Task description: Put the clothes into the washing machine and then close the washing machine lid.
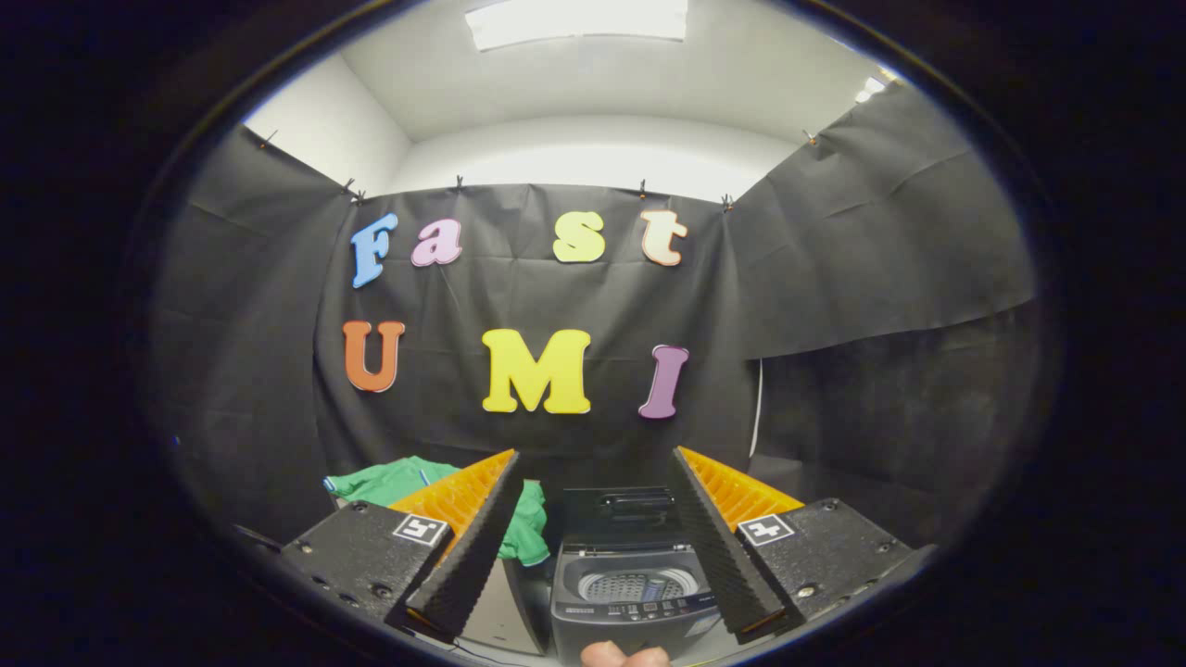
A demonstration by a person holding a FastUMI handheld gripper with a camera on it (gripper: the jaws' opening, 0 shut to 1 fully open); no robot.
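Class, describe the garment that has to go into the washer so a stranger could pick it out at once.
Start at the small grey top-loading washing machine with its lid raised, seen between the open gripper jaws. Look just to its side, behind one jaw: a crumpled green garment lies on a raised surface. It is the sole cloth item and the sole green thing.

Soft cloth clothes point(408, 482) (green); glossy plastic washing machine point(630, 593).
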